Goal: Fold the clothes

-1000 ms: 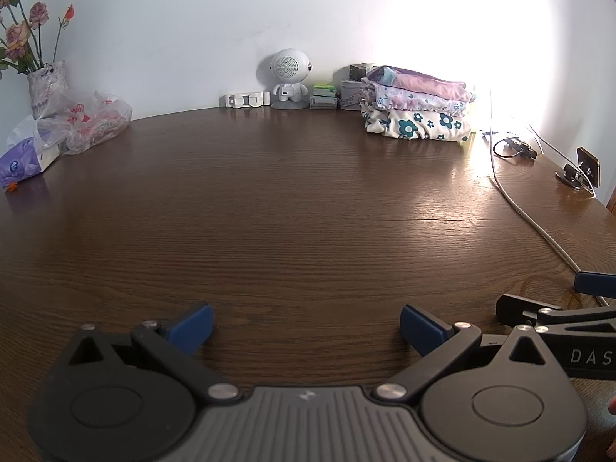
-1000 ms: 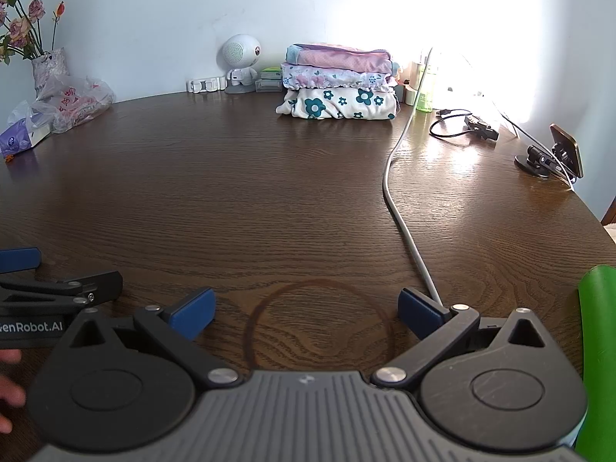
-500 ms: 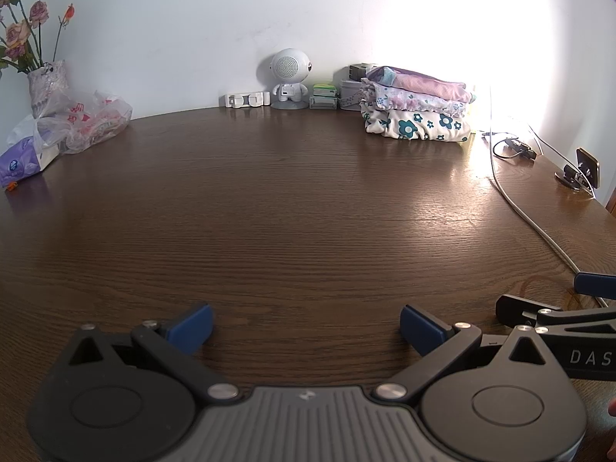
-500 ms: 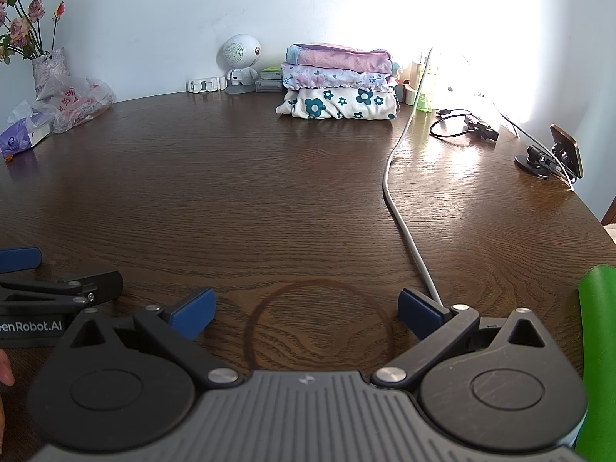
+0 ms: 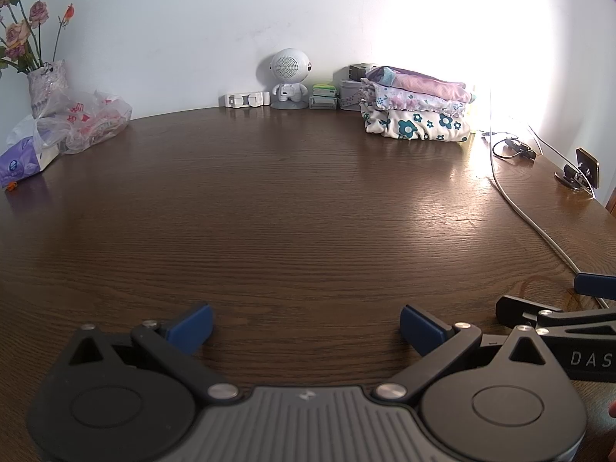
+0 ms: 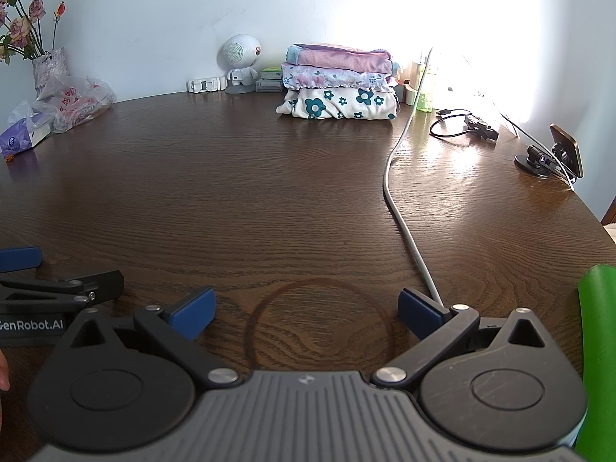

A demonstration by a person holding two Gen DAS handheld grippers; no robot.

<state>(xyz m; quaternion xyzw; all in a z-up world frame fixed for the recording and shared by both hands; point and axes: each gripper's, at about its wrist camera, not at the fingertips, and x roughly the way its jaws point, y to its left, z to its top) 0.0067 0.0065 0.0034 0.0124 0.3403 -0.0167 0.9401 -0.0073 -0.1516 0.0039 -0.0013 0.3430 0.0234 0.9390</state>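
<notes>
Both of your tools sit low at the near edge of the desk (image 5: 292, 208), side by side. The left tool (image 5: 306, 327) has its blue tips spread wide with nothing between them, only bare wood. The right tool (image 6: 306, 317) is the same story, fully apart and empty, straddling a dark ring stain (image 6: 319, 323) in the grain. That reads as a ready stance, I'd judge: open and parked where a garment would be laid.

The clothes are well away from you. A stack of folded clothes (image 6: 338, 82) rests at the far edge against the wall, three layers squared up, flowered piece at the bottom, pink on top. Parked there, it leaves the middle free for work.

Mind the grey cable (image 6: 400, 208) running from the far edge to your right tool's right tip; a drag across it could snag cloth. No unfolded garment shows in either view.
</notes>
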